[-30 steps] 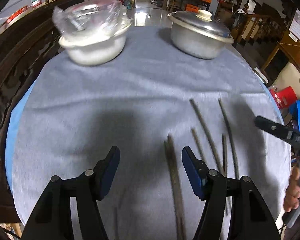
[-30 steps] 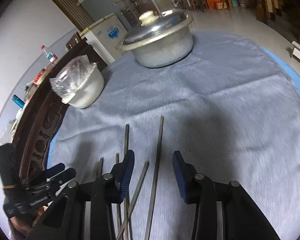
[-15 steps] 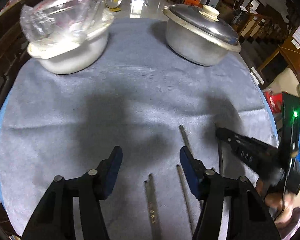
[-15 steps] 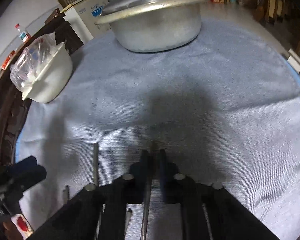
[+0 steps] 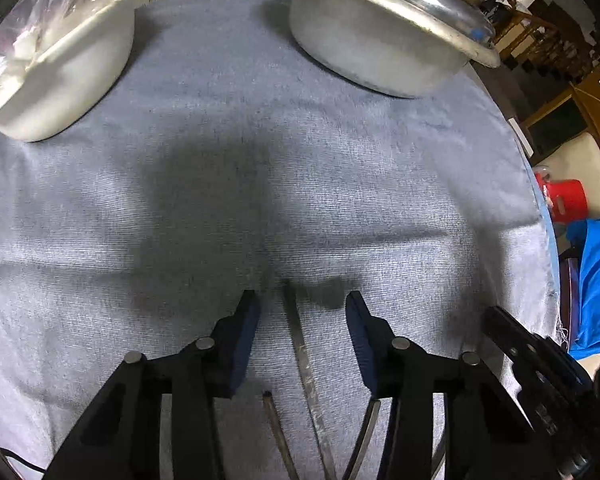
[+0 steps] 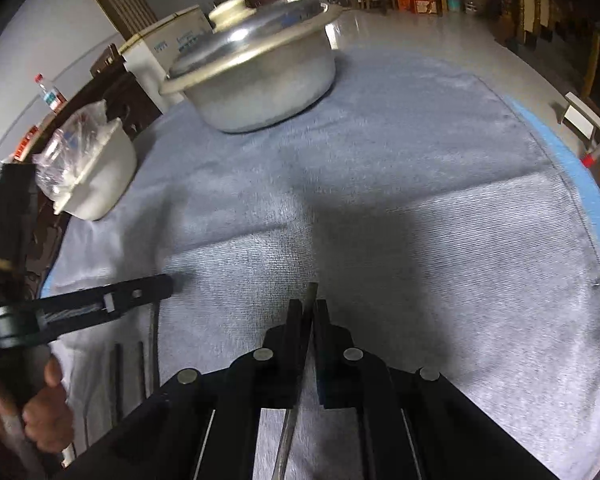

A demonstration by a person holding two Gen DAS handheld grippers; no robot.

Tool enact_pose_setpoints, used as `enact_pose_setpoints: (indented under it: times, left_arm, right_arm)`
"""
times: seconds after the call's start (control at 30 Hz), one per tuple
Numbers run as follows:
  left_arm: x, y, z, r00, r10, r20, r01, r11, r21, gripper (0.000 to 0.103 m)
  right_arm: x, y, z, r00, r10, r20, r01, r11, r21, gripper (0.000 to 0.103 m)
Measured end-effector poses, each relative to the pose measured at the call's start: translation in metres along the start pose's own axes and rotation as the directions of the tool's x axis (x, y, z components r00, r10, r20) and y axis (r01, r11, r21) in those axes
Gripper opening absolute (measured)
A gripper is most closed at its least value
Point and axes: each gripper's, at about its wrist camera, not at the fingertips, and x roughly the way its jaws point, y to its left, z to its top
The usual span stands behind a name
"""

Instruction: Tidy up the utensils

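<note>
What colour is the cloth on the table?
Pale grey-blue cloth, plain with a fine ribbed weave; clearest in the right wrist view.

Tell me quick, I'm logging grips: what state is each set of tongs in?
Left tongs: closing around a chopstick, not yet gripping.
Right tongs: shut on a chopstick.

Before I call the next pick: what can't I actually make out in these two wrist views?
- Pot contents: lid covers them, both views.
- White bowl contents: crinkled plastic bag; left view also crops it.
- Chopstick in the shut right claw: lower end leaves the frame.
- Chopsticks under the closing left claw: count unclear, arms hide some.
</note>
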Motion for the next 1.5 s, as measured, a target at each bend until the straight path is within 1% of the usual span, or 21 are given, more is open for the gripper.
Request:
enact_pose_setpoints:
  times: [0.07, 0.1, 0.13, 0.33, 0.53, 0.63, 0.7, 0.73, 0.77, 0.8, 0.83, 0.87, 0.93, 0.97, 1.0, 1.03, 1.13, 1.17, 1.23, 1.37, 1.5]
  left_arm:
    - [0.001, -0.003, 0.000, 1.000, 0.029, 0.004, -0.029, 0.999, 0.016, 0.024]
    - [0.001, -0.005, 0.000, 0.999, 0.044, 0.005, -0.045, 0.999, 0.026, 0.018]
    - [0.002, -0.006, 0.000, 0.999, 0.053, 0.005, -0.053, 0.998, 0.035, 0.008]
    - [-0.002, -0.007, -0.004, 0.998, 0.046, 0.036, -0.048, 0.998, 0.043, 0.006]
    - [-0.050, -0.009, -0.028, 0.990, -0.009, 0.140, -0.002, 0.997, 0.079, 0.005]
    - [-0.077, -0.009, -0.038, 0.984, -0.021, 0.177, 0.004, 0.995, 0.099, 0.005]
    - [-0.088, -0.010, -0.041, 0.979, -0.039, 0.201, 0.018, 0.994, 0.105, 0.005]
    - [-0.096, -0.007, -0.045, 0.975, -0.048, 0.217, 0.025, 0.994, 0.108, 0.005]
    - [-0.104, -0.004, -0.048, 0.972, -0.055, 0.230, 0.031, 0.994, 0.109, 0.005]
    - [-0.110, -0.002, -0.052, 0.969, -0.067, 0.237, 0.040, 0.993, 0.114, 0.005]
    - [-0.110, -0.006, -0.053, 0.968, -0.073, 0.242, 0.045, 0.992, 0.118, 0.005]
    - [-0.117, -0.004, -0.058, 0.964, -0.081, 0.254, 0.049, 0.991, 0.128, 0.005]
    - [-0.123, 0.003, -0.066, 0.959, -0.095, 0.268, 0.059, 0.988, 0.141, 0.005]
    - [-0.124, 0.004, -0.069, 0.957, -0.102, 0.273, 0.064, 0.987, 0.146, 0.005]
    - [-0.129, 0.006, -0.074, 0.953, -0.111, 0.283, 0.070, 0.986, 0.151, 0.005]
    - [-0.132, 0.009, -0.075, 0.950, -0.117, 0.290, 0.074, 0.985, 0.153, 0.005]
    - [-0.145, 0.015, -0.086, 0.938, -0.138, 0.319, 0.092, 0.983, 0.156, 0.005]
    - [-0.153, 0.018, -0.091, 0.930, -0.146, 0.338, 0.097, 0.983, 0.158, 0.005]
    - [-0.163, 0.020, -0.097, 0.921, -0.148, 0.361, 0.095, 0.983, 0.159, 0.005]
    - [-0.192, 0.024, -0.115, 0.894, -0.170, 0.415, 0.114, 0.981, 0.157, 0.005]
    - [-0.220, 0.026, -0.139, 0.863, -0.175, 0.474, 0.109, 0.980, 0.164, 0.005]
  right_arm:
    - [-0.010, -0.001, -0.001, 1.000, 0.021, 0.013, -0.021, 1.000, 0.002, 0.006]
    - [-0.016, -0.001, -0.002, 0.999, 0.034, 0.021, -0.034, 0.999, 0.004, 0.006]
    - [-0.020, 0.000, -0.002, 0.999, 0.045, 0.027, -0.046, 0.999, 0.007, 0.006]
    - [-0.047, 0.007, -0.009, 0.992, 0.102, 0.076, -0.102, 0.995, -0.002, 0.005]
    - [-0.072, 0.017, -0.025, 0.986, 0.113, 0.126, -0.110, 0.993, -0.029, 0.004]
    - [-0.070, 0.020, -0.026, 0.994, 0.068, 0.090, -0.066, 0.997, -0.025, 0.004]
    - [-0.062, 0.013, -0.020, 0.994, 0.089, 0.055, -0.090, 0.996, 0.017, 0.007]
    - [-0.055, 0.011, -0.015, 0.997, 0.070, 0.026, -0.071, 0.997, 0.032, 0.013]
    - [-0.047, 0.009, -0.012, 0.999, 0.051, 0.007, -0.052, 0.998, 0.048, 0.025]
    - [-0.040, 0.006, -0.008, 0.999, 0.051, -0.002, -0.051, 0.997, 0.065, 0.033]
    - [-0.034, 0.006, -0.006, 0.999, 0.051, -0.010, -0.050, 0.996, 0.068, 0.050]
    - [-0.026, 0.007, -0.003, 0.999, 0.036, -0.026, -0.034, 0.997, 0.062, 0.055]
    - [-0.006, 0.011, 0.002, 0.996, -0.019, -0.091, 0.023, 0.999, 0.045, 0.054]
    - [0.003, 0.013, 0.004, 0.993, -0.036, -0.116, 0.041, 0.998, 0.040, 0.045]
    - [0.011, 0.018, 0.006, 0.990, -0.062, -0.130, 0.065, 0.998, 0.019, 0.040]
    - [0.016, 0.021, 0.007, 0.986, -0.092, -0.137, 0.093, 0.996, -0.004, 0.035]
    - [0.026, 0.034, 0.008, 0.978, -0.163, -0.130, 0.156, 0.986, -0.056, 0.029]
    - [0.026, 0.039, 0.007, 0.973, -0.195, -0.120, 0.185, 0.979, -0.086, 0.018]
    - [0.028, 0.045, 0.005, 0.963, -0.248, -0.106, 0.234, 0.964, -0.129, 0.007]
    - [0.015, 0.038, -0.002, 0.973, -0.212, -0.086, 0.205, 0.975, -0.086, 0.006]
    - [-0.033, 0.036, -0.020, 0.988, -0.150, 0.035, 0.152, 0.987, -0.058, 0.006]
